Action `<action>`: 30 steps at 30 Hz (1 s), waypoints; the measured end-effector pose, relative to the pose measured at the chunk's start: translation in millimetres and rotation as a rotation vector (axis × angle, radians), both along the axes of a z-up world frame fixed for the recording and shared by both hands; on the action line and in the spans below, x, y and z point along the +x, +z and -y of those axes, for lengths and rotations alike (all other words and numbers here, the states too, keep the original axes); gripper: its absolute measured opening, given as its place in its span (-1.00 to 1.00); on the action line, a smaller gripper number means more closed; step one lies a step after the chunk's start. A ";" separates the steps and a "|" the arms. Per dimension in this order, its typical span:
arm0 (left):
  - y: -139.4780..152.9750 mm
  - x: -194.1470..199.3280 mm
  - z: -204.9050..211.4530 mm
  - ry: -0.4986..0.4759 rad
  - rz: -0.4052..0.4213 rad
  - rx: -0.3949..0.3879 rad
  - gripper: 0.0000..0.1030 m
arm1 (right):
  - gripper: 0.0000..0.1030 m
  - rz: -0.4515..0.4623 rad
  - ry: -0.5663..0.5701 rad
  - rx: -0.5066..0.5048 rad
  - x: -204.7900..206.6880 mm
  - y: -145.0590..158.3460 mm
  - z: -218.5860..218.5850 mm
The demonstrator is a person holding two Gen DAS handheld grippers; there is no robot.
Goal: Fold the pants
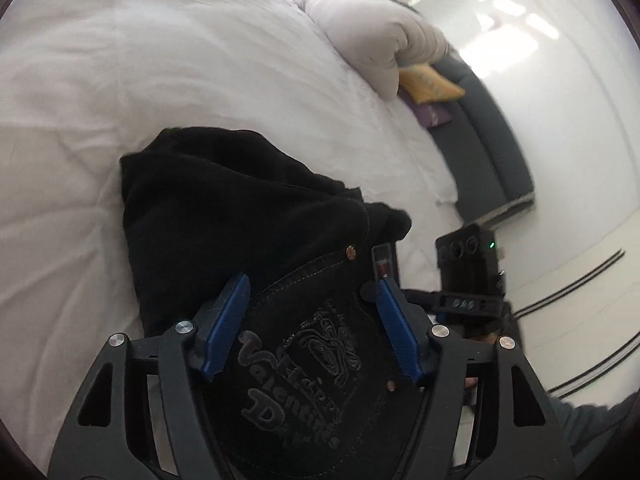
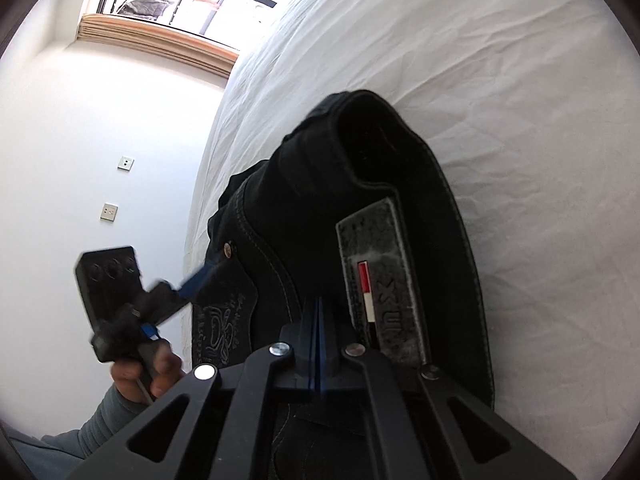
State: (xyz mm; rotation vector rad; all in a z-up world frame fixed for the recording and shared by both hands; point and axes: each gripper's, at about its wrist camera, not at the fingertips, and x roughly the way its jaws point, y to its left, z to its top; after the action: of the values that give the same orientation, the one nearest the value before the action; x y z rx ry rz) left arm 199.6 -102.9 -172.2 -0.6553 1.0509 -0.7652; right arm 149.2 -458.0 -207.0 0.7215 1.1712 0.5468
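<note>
Both grippers work the black jeans [image 1: 224,208] bunched on the white bed [image 1: 120,80]: the right gripper [image 2: 319,344] pinches the waistband, while the left gripper [image 1: 312,320], fingers apart around the embossed pocket, should clamp before lifting evenly.

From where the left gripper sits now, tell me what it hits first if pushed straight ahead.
The left gripper is open, its fingers straddling the black pants. Straight ahead it would likely push into that bunched fabric first, with the white bed sheet beyond; depth is unclear.
</note>
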 end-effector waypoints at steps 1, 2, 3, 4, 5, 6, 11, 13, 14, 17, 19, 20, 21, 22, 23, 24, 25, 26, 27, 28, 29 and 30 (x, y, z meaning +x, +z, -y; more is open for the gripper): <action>-4.7 -2.4 -9.8 0.034 -0.024 -0.060 0.24 | -1.00 0.005 0.008 -0.018 -0.7 2.0 -1.5; -5.7 -6.8 -17.3 0.061 -0.035 -0.098 0.24 | -1.00 0.008 0.011 -0.027 1.2 3.6 -2.0; -4.6 -11.9 -22.3 0.066 -0.033 -0.113 0.25 | -1.00 0.010 0.010 -0.030 1.7 4.0 -2.5; -1.4 -20.8 -28.5 0.067 -0.021 -0.129 0.25 | -1.00 0.011 0.005 -0.027 1.7 3.4 -2.3; 2.2 -29.0 -35.2 0.073 -0.014 -0.158 0.25 | -1.00 0.009 0.000 -0.022 1.3 1.3 -4.5; 3.4 -36.7 -36.9 0.073 -0.005 -0.185 0.25 | -1.00 0.007 -0.005 -0.019 1.2 0.5 -4.6; -18.4 -67.9 -41.1 0.052 -0.036 -0.143 0.25 | -1.00 0.007 -0.003 -0.034 3.8 0.9 -16.1; -13.3 -77.1 -37.3 0.040 -0.027 -0.140 0.25 | -1.00 0.010 -0.005 -0.033 2.6 1.2 -16.6; -7.2 -82.4 -32.8 0.009 -0.007 -0.117 0.26 | -1.00 0.010 -0.005 -0.036 0.2 2.4 -16.2; 4.0 -93.5 -14.7 -0.056 0.056 0.007 0.26 | -0.99 0.016 0.009 -0.042 -4.1 7.3 -17.3; -5.6 -97.2 -9.4 -0.058 0.049 0.079 0.25 | -0.51 0.052 0.014 -0.023 -10.2 14.9 -16.5; -7.8 -99.9 -9.0 -0.053 0.057 0.078 0.25 | -0.44 0.075 0.012 0.000 -15.1 15.5 -15.4; -6.8 -101.3 -6.1 -0.049 0.058 0.083 0.25 | -0.45 0.080 0.012 0.007 -19.0 11.8 -16.1; -2.1 -101.2 -5.2 -0.045 0.051 0.095 0.26 | -0.53 0.082 0.021 -0.008 -22.0 9.9 -16.6; 5.7 -100.8 -6.7 -0.034 0.045 0.100 0.26 | -0.53 0.081 0.026 -0.028 -23.8 13.2 -16.2; 13.7 -100.4 -7.9 -0.013 0.049 0.093 0.27 | -0.44 0.081 0.018 -0.053 -26.2 21.5 -14.4; 23.1 -101.4 -13.3 0.015 0.064 0.096 0.38 | -0.24 0.103 0.004 -0.058 -29.4 32.4 -10.0; 32.1 -103.4 -17.6 0.055 0.086 0.130 0.63 | -0.08 0.142 -0.010 -0.047 -33.0 43.2 -4.1; 38.9 -104.3 -21.5 0.099 0.110 0.169 0.77 | 0.22 0.181 -0.031 -0.042 -36.3 53.3 3.5; 42.9 -104.0 -24.4 0.131 0.124 0.198 0.95 | 0.45 0.207 -0.056 -0.051 -38.0 61.5 12.0; 43.1 -101.7 -27.4 0.174 0.129 0.236 0.96 | 0.51 0.208 -0.072 -0.077 -36.4 65.5 19.1; 41.9 -94.6 -34.3 0.187 0.112 0.246 0.96 | 0.52 0.193 -0.074 -0.105 -32.0 65.1 24.4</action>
State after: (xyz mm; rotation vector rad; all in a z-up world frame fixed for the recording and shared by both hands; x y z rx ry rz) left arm 105.1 -68.6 -130.3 -0.4855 0.9475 -0.4944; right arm 117.2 -482.5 -141.9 0.6054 0.9819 0.4781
